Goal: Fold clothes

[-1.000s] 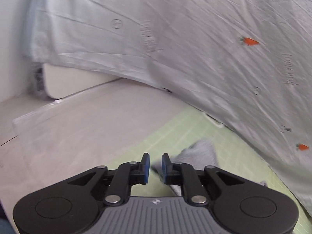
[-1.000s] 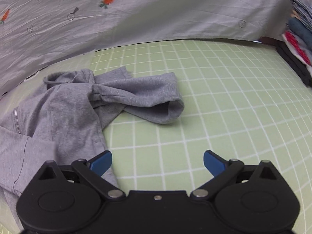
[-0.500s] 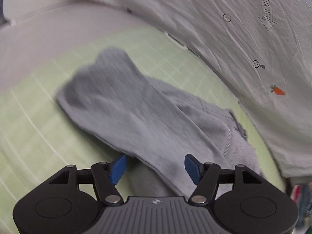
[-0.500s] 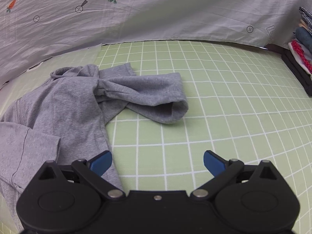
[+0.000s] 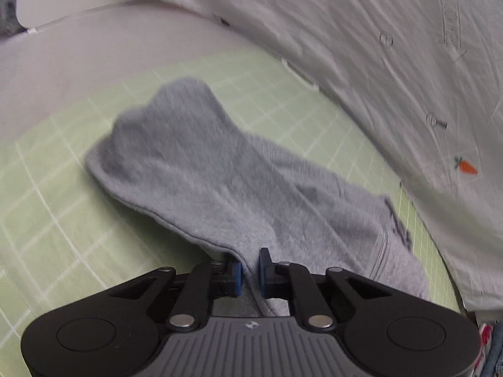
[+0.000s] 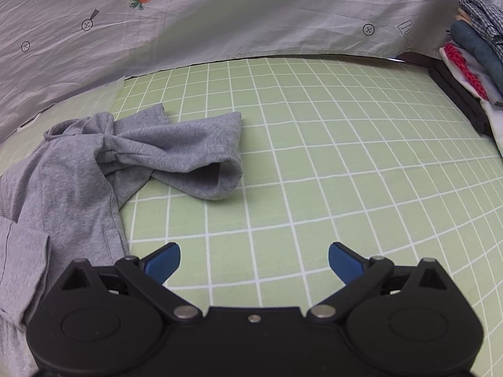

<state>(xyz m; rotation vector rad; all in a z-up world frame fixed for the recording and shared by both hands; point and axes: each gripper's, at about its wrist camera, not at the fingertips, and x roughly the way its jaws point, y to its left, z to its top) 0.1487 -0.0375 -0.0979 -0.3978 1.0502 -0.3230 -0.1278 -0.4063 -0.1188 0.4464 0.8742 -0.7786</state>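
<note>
Since a second ago the left wrist view swings off the hanging sheet and down onto the garment; the left gripper (image 5: 250,271), which stood wider half a second ago, has just been closing, with fabric between its pads. Right wrist view shifts only slightly, the cuff sitting a little higher in frame.

Left gripper: pads nearly together, pinching a folded edge of the grey hoodie (image 5: 213,185). A sleeve runs away from the fingers toward upper left, lying flat on the green checked mat (image 5: 63,220); zipper visible at right of the pinch. View is blurred.

Right gripper (image 6: 254,259): blue pads spread wide, nothing between them, over bare mat. The hoodie lies to its left, hem just beside the left pad; the other sleeve's open cuff points right, ahead of the gripper and apart from it.

White sheet with carrot print (image 6: 251,15) hangs behind. Stack of folded clothes (image 6: 471,53) at far right.
</note>
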